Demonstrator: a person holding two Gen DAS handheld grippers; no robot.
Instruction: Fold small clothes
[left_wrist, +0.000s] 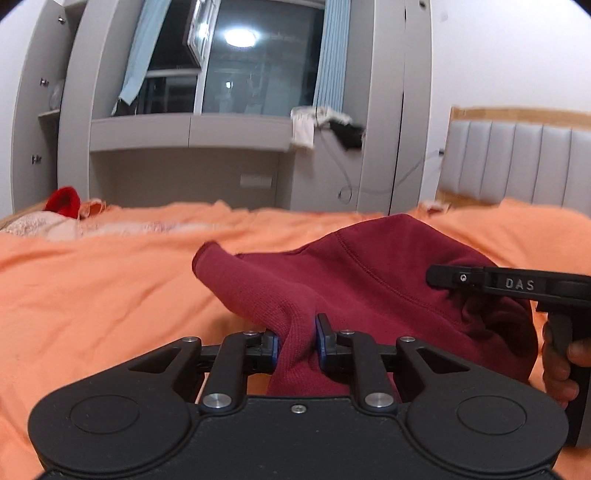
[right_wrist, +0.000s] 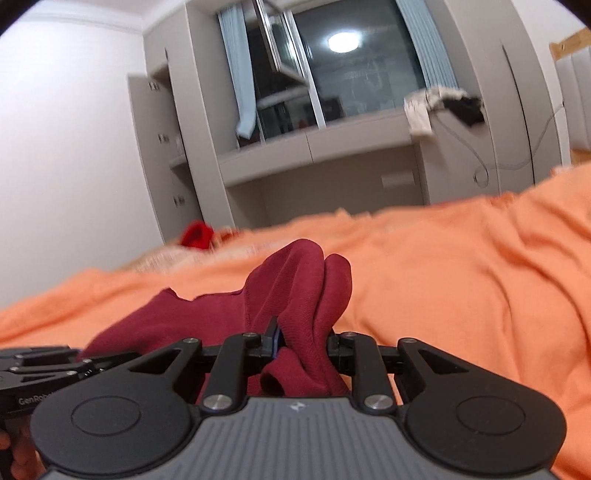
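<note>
You had a dark red garment (left_wrist: 369, 280) lying on the orange bedsheet (left_wrist: 92, 288), and both of your tongs were pinching it.

Your left gripper (left_wrist: 298, 341) was clamped on a bunched strip of the red cloth. The cloth ran right between its two blue pads (left_wrist: 322, 338) and filled the gap. From there the cloth rose up and spread out to the right, in a lumpy hump on the sheet. One rounded corner of it poked out to the left.

Your right gripper (right_wrist: 303, 343) was clamped on another bunch of the same cloth. The folds stood up past its fingers like two fat bumps, and more cloth hung down under them. In the left camera you could see that gripper from the side, up against the right part of the garment, with your hand (left_wrist: 557, 363) wrapped around its handle. In the right camera the left gripper showed at the left edge, close to the red cloth.

Far back on the bed sat a bright red thing (left_wrist: 66, 201) next to a pale pink towel (left_wrist: 33, 225). Behind the bed was a grey cupboard (left_wrist: 184, 147) with a dark window (left_wrist: 255, 62) above it. A white cloth (left_wrist: 303, 127) and a black cloth (left_wrist: 347, 133) hung off the ledge. A grey padded headboard (left_wrist: 517, 162) stood to the right.
</note>
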